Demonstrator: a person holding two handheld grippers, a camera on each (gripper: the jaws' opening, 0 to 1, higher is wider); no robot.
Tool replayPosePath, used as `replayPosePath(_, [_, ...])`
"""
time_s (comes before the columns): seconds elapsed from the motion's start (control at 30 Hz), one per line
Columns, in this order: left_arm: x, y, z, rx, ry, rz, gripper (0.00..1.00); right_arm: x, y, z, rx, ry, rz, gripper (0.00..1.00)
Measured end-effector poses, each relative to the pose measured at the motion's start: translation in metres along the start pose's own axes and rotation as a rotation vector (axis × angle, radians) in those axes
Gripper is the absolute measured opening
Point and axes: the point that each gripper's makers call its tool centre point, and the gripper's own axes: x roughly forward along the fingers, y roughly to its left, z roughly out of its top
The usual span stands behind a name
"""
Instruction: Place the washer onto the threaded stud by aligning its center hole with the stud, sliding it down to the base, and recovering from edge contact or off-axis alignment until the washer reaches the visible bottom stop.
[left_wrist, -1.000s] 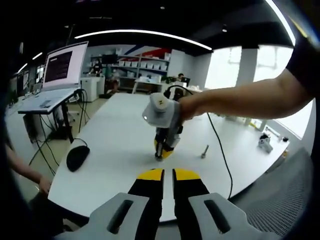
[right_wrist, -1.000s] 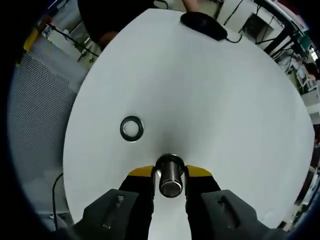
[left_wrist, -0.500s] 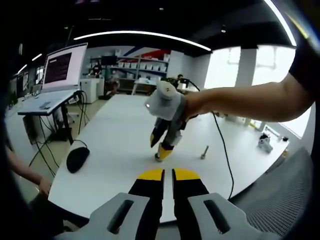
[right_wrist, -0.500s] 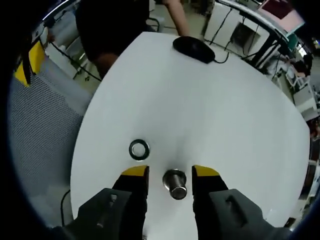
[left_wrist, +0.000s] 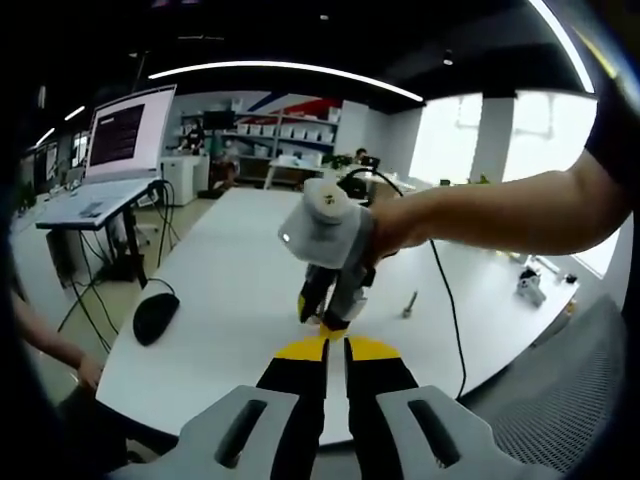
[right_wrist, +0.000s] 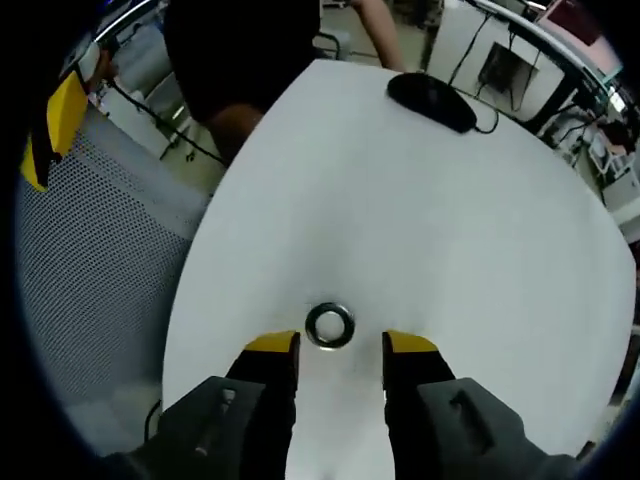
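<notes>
A metal washer (right_wrist: 329, 325) lies flat on the white table (right_wrist: 420, 220), right between the yellow tips of my right gripper (right_wrist: 340, 343). That gripper is open and is not touching the washer. In the left gripper view a person's hand holds the right gripper (left_wrist: 324, 316) tips-down on the table (left_wrist: 230, 270). My left gripper (left_wrist: 336, 349) is shut with nothing in it, near the table's front edge. A small metal bolt (left_wrist: 409, 303) stands on the table right of the right gripper.
A black mouse (left_wrist: 155, 315) (right_wrist: 433, 102) lies on the table with its cable. A laptop (left_wrist: 118, 150) sits on a stand at left. A grey mesh chair (right_wrist: 90, 270) stands beside the table edge, and a person in dark clothes (right_wrist: 230, 50) is beyond it.
My right gripper opened and let go of the metal stud, leaving it standing. It then moved left until the washer lay between its tips. The left gripper has stayed put.
</notes>
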Motion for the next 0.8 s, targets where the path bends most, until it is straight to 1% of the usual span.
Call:
replayPosePath(0.23, [0.000,0.000,-0.001,0.002,0.005,-0.004,0.04,0.018,0.005,-0.008,0.001,0.049,0.012,0.34])
replayPosePath(0.37, [0.000,-0.001,0.000,0.001,0.005,-0.005,0.04,0.017,0.002,-0.006,-0.005,0.059,-0.025,0.29])
replayPosePath(0.4, [0.000,-0.001,0.000,0.002,0.004,-0.005,0.04,0.017,0.002,-0.006,-0.028,0.071,-0.039,0.29])
replayPosePath(0.57, [0.000,-0.001,0.000,0.001,0.003,-0.005,0.04,0.016,0.002,-0.006,-0.012,0.066,-0.037,0.28])
replayPosePath(0.6, [0.000,-0.001,0.000,0.001,0.002,-0.005,0.04,0.016,0.003,-0.006,-0.017,0.065,-0.034,0.25])
replayPosePath(0.63, [0.000,-0.001,0.000,0.001,0.002,-0.005,0.04,0.017,0.004,-0.004,-0.016,0.056,-0.032,0.24])
replayPosePath(0.67, [0.000,-0.001,0.000,0.001,0.002,-0.005,0.04,0.017,0.003,-0.005,0.000,0.061,-0.040,0.24])
replayPosePath(0.73, [0.000,-0.001,0.000,0.000,0.002,-0.004,0.04,0.017,0.002,-0.005,-0.015,0.061,-0.038,0.23])
replayPosePath(0.8, [0.000,-0.001,0.000,0.000,0.002,-0.004,0.04,0.017,0.002,-0.006,-0.006,0.056,-0.036,0.23])
